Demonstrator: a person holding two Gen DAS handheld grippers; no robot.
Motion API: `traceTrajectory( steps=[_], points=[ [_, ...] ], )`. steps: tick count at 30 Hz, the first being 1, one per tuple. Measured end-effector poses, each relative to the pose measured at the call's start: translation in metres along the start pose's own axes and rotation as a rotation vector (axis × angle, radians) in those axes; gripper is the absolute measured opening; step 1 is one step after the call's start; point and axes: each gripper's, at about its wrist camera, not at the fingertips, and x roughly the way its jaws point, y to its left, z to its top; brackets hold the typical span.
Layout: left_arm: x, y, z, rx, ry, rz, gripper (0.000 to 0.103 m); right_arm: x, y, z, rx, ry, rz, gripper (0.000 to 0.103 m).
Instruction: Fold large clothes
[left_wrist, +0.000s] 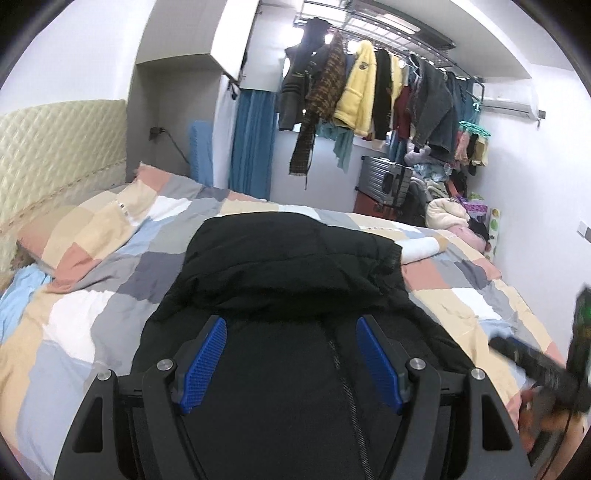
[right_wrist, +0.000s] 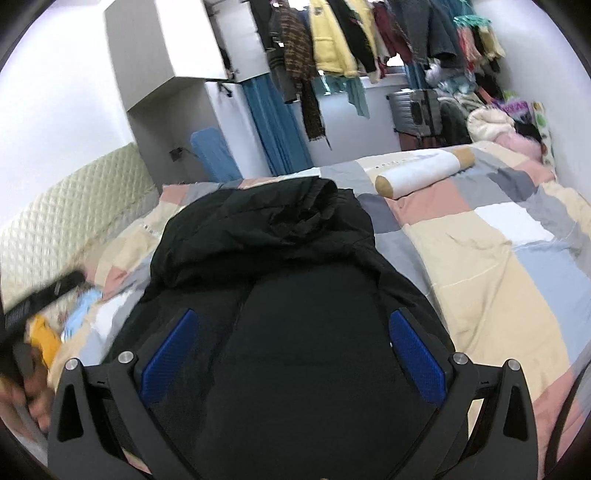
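a black hooded puffer jacket (left_wrist: 288, 266) lies on a bed covered by a patchwork quilt (left_wrist: 92, 295) of peach, grey, pale blue and white squares. in the left wrist view the jacket fills the frame from the centre down to 6 o'clock, hood bunched toward 12 o'clock and a zipper line running down between the fingers. the left gripper (left_wrist: 291, 363) sits over the jacket's body with its blue pads (left_wrist: 205, 363) spread wide and nothing between them. at 4 o'clock the other tool shows only as a blur.

in the right wrist view the right gripper (right_wrist: 293, 360) is likewise over the jacket, blue pads (right_wrist: 417, 363) wide apart and gripping nothing; whether either one touches the fabric cannot be told. a white bolster pillow (right_wrist: 424, 171) lies on the quilt at 1 o'clock, apart from the jacket. a quilted cream headboard (right_wrist: 70, 218) stands at 9 o'clock. hanging clothes (left_wrist: 369, 88), among them a yellow fleece, fill a rack at 12 o'clock.
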Motion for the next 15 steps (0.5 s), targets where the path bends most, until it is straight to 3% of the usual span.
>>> traceTrajectory(
  steps=[4, 7, 12, 15],
  points=[
    [0.01, 0.018, -0.008, -0.019, 0.002, 0.009, 0.072, 0.038, 0.006, 0.031, -0.001, 0.021, 0.03, 0.103],
    [0.016, 0.029, -0.012, -0.027, -0.002, 0.025, 0.072, 0.073, 0.012, 0.052, -0.035, 0.028, 0.006, 0.103],
    [0.031, 0.044, -0.022, -0.009, -0.007, 0.046, 0.072, 0.131, -0.002, 0.075, 0.076, 0.051, 0.022, 0.102],
    [0.044, 0.059, -0.019, -0.081, 0.023, 0.017, 0.072, 0.166, -0.011, 0.08, 0.145, 0.083, 0.024, 0.096]
  ],
)
